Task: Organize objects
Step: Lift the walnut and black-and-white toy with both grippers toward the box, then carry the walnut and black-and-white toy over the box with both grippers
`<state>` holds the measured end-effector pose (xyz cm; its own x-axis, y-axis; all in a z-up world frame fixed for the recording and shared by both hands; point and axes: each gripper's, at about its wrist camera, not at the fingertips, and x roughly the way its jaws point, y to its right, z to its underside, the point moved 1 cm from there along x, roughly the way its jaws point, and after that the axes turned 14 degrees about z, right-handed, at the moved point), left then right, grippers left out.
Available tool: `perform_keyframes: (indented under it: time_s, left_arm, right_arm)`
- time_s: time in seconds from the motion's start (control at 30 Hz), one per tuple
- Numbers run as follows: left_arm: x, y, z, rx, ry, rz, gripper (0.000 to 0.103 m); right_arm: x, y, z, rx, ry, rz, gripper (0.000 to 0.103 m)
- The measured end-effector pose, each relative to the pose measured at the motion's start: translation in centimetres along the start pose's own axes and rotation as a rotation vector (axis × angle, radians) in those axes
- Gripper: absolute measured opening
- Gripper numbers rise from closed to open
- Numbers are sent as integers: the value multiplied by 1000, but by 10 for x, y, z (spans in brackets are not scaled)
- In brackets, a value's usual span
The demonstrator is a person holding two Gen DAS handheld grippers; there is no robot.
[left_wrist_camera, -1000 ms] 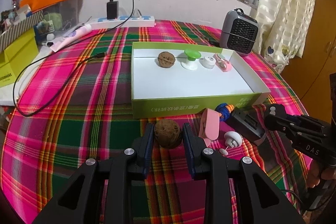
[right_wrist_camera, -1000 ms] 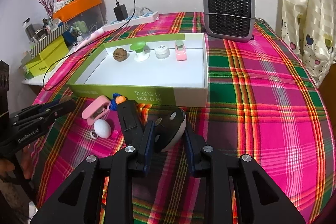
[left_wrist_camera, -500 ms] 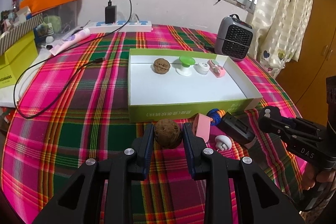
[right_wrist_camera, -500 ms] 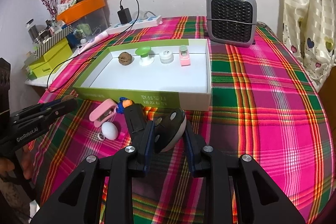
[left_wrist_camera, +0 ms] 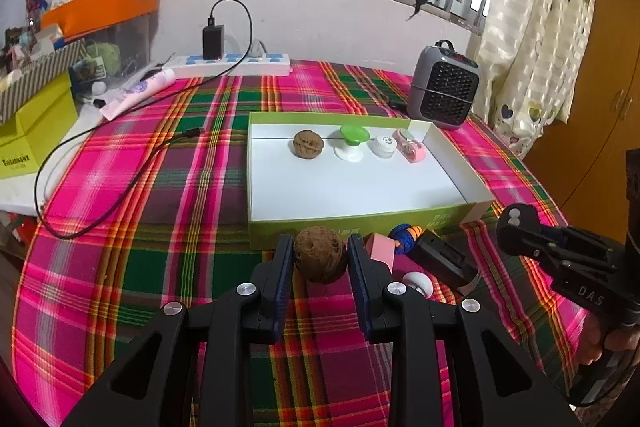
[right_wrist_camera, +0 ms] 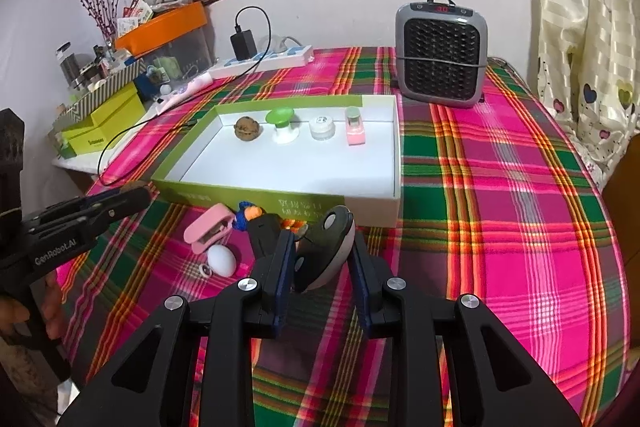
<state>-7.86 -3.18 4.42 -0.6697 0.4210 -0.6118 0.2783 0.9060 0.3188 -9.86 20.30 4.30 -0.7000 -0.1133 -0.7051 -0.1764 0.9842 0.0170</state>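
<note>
My left gripper (left_wrist_camera: 320, 242) is shut on a brown walnut (left_wrist_camera: 320, 261) just above the plaid cloth, in front of the green-sided white tray (left_wrist_camera: 360, 225). My right gripper (right_wrist_camera: 322, 239) is shut on a black-and-white domed gadget (right_wrist_camera: 326, 251) near the tray's front right corner (right_wrist_camera: 384, 211). Along the tray's back wall stand a second walnut (left_wrist_camera: 307, 143), a green-topped white piece (left_wrist_camera: 352, 143), a white round cap (left_wrist_camera: 385, 147) and a pink item (left_wrist_camera: 410, 150). Loose on the cloth between the grippers lie a pink clip (right_wrist_camera: 210, 229), a white egg shape (right_wrist_camera: 222, 259), a blue-orange knot (right_wrist_camera: 246, 215) and a black block (right_wrist_camera: 266, 235).
A grey heater (right_wrist_camera: 440, 55) stands behind the tray on the right. A power strip (left_wrist_camera: 236, 63) with a charger lies by the wall, and its black cable (left_wrist_camera: 120, 183) loops over the cloth to the left. Boxes and clutter (left_wrist_camera: 32, 131) crowd the far left edge.
Both grips hold unchanged. The tray and heater sit slightly lower in both views than a second ago; nothing on the cloth has moved.
</note>
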Motion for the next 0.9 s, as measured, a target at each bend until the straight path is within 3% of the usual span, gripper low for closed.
perform_keyframes:
  time_s: [0.9]
  left_arm:
    - [9, -8, -30, -3, 31, 6, 25]
  right_arm:
    - [11, -27, -31, -71, 32, -49, 28]
